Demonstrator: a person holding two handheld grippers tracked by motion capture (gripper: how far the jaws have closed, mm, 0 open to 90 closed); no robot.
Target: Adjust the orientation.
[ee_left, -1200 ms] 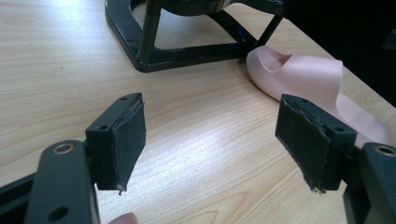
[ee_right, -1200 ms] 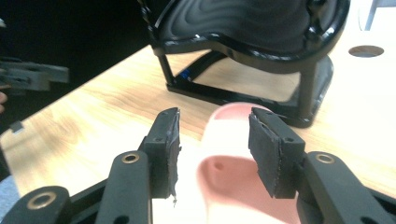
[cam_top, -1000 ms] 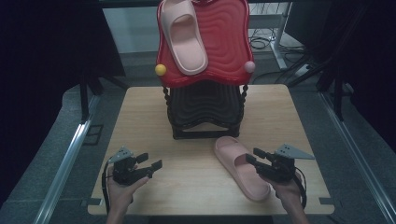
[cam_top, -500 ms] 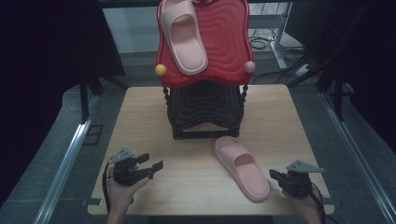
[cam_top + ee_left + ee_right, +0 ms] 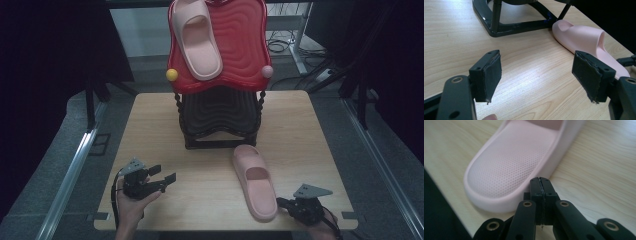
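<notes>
my right gripper (image 5: 283, 202) sits low at the near right corner of the table (image 5: 320, 140), its jaws pressed flat together with nothing between them. they have just been closing, and in the right gripper view the two black pads (image 5: 540, 185) meet in a thin seam right at the heel rim of the pink slipper (image 5: 516, 157). whether the tips actually touch that rim i cannot tell; they are just beside it. my right hand (image 5: 327, 231) is at the very edge of the table.

my left gripper (image 5: 165, 176) rests at the near left, held in my left hand (image 5: 131, 205), jaws spread wide and empty, pointing across the wood toward the slipper. in the left gripper view bare table shows between the two pads (image 5: 491, 75), and the slipper (image 5: 586, 42) lies beyond the far jaw.

the slipper (image 5: 255, 182) lies flat on the table, sole down, heel toward me and toe pointing at the black stand (image 5: 220, 120) in the middle of the table. its toe is close to the foot of the stand.

farther back, on top of the stand, a red wavy tray (image 5: 245, 45) tilts toward me, and a second pink slipper (image 5: 196, 37) lies on it. a yellow knob (image 5: 172, 75) and a pink knob (image 5: 267, 71) mark the tray's lower corners.
</notes>
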